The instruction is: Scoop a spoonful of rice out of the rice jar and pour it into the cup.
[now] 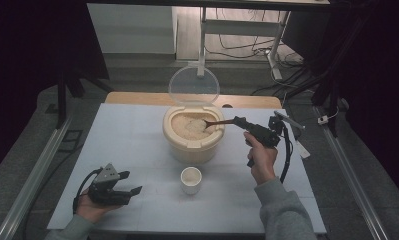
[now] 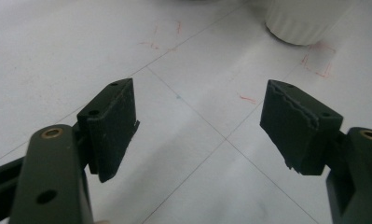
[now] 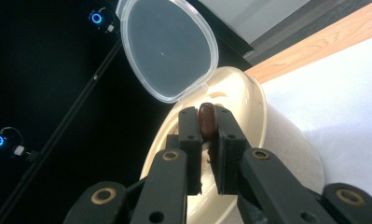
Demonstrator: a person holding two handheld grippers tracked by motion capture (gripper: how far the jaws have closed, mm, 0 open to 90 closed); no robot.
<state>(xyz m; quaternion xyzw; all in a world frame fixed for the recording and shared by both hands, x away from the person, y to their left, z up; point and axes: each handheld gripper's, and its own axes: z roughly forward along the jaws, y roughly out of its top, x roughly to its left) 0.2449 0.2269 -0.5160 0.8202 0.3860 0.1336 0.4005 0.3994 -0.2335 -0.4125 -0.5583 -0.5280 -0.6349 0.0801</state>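
A cream rice bin [image 1: 193,148] stands mid-table with its clear lid [image 1: 193,86] hinged up and back; pale rice [image 1: 188,126] fills it. My right gripper [image 1: 241,122] is shut on the handle of a dark brown spoon [image 1: 219,122], whose bowl end reaches into the rice. In the right gripper view the spoon handle [image 3: 207,122] sits pinched between the pads of the right gripper [image 3: 206,114], with the bin [image 3: 277,140] and lid [image 3: 167,46] beyond. A small white cup [image 1: 191,180] stands in front of the bin. My left gripper [image 1: 132,182] rests low at the front left, open and with nothing in it [image 2: 200,126].
The white table [image 1: 127,135] has faint red marks near the cup [image 2: 300,21]. A wooden strip runs along its far edge, and a metal stand's legs and cables lie on the floor behind. Rails flank both sides of the table.
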